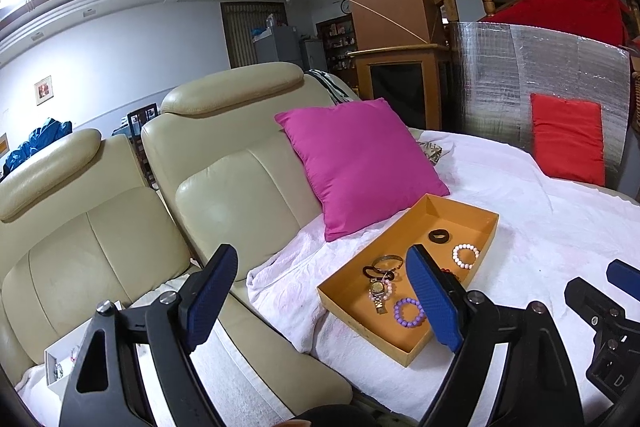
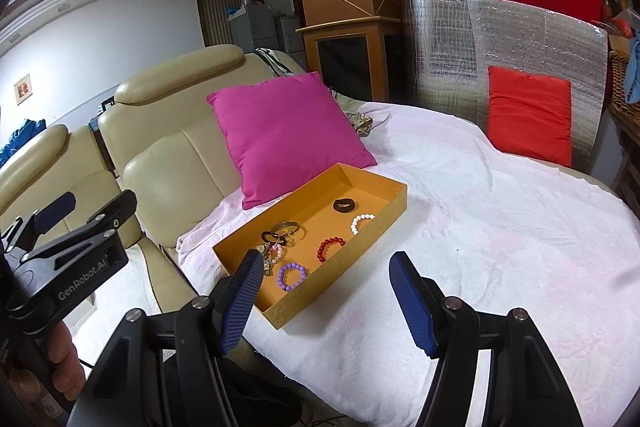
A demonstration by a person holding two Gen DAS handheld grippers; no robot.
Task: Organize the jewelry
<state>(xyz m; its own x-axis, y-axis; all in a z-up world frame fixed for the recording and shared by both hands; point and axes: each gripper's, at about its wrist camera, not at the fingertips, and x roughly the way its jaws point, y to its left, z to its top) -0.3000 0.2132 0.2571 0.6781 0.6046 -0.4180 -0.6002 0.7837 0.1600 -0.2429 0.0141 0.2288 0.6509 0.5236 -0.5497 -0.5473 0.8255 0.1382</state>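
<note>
Both sets of jaws stand wide with nothing between them: the left gripper point(image 1: 324, 301) and right gripper point(image 2: 326, 301) hover near the orange tray point(image 2: 394, 205) on the white blanket point(image 2: 500, 247). Everything's already in there, including the purple bracelet point(image 2: 293, 275), red one point(image 2: 330, 247) and watch point(image 1: 379, 291). I'd go for the tangled near-left clump one piece at a time, pinching the band, not dragging neighbours.
</note>
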